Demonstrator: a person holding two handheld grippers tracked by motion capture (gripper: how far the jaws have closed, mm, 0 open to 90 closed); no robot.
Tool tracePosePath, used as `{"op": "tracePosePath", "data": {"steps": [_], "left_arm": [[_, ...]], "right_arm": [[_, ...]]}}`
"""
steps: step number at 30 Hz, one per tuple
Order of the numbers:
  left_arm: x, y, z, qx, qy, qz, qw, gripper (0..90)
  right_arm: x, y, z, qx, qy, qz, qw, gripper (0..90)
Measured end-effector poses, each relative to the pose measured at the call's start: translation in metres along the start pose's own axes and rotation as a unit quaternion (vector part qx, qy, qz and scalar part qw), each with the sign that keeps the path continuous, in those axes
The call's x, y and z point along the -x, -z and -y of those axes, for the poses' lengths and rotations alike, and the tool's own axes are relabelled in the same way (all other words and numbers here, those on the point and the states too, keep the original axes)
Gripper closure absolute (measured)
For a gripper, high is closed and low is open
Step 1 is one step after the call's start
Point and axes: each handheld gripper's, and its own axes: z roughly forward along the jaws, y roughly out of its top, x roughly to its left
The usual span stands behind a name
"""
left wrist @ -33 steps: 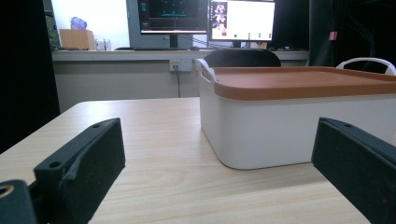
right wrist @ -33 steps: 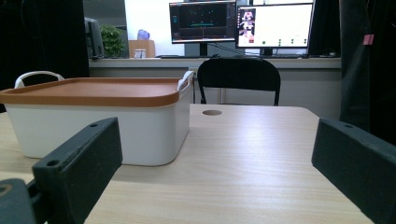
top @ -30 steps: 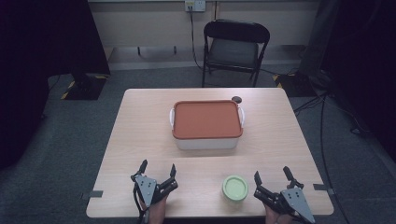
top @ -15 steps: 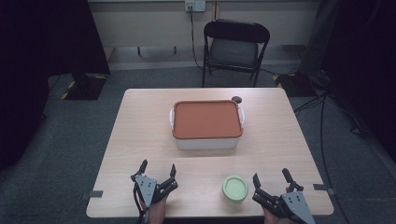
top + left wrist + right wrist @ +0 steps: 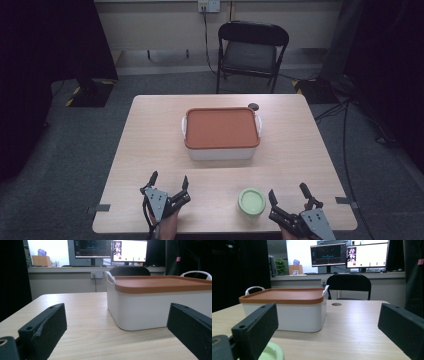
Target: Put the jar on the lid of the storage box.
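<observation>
Leftmost, left gripper (image 5: pixel 168 183) sits at the near table (image 5: pixel 150 150) edge, jaws spread wide, nothing between them — white box (image 5: pixel 222 150) with orange lid (image 5: pixel 221 127) lies ahead of it, mid-table, lid seated. Small green container (image 5: pixel 251 201) stands near the front edge, just left of the right gripper (image 5: pixel 288 194), not touching it. Right gripper jaws also wide apart, empty; its own view catches the container's rim (image 5: pixel 270 352) by the left jaw. Dark round disc (image 5: pixel 254 106) lies behind the box's far right corner. Black chair (image 5: pixel 252 50) stands beyond the table.

One lidded box (image 5: pixel 222 133), one green container (image 5: pixel 251 200), two grippers, one chair (image 5: pixel 252 50).
</observation>
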Motion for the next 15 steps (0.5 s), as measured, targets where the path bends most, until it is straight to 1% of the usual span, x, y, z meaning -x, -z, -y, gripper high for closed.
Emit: {"op": "tracePosePath", "data": {"steps": [15], "left_arm": [[0.0001,0.0001,0.0000,0.000,0.000,0.000,1.0000,2.3]], "right_arm": [[-0.0095,0.0090,-0.0001,0.002,0.000,-0.015,0.9999,2.2]]}}
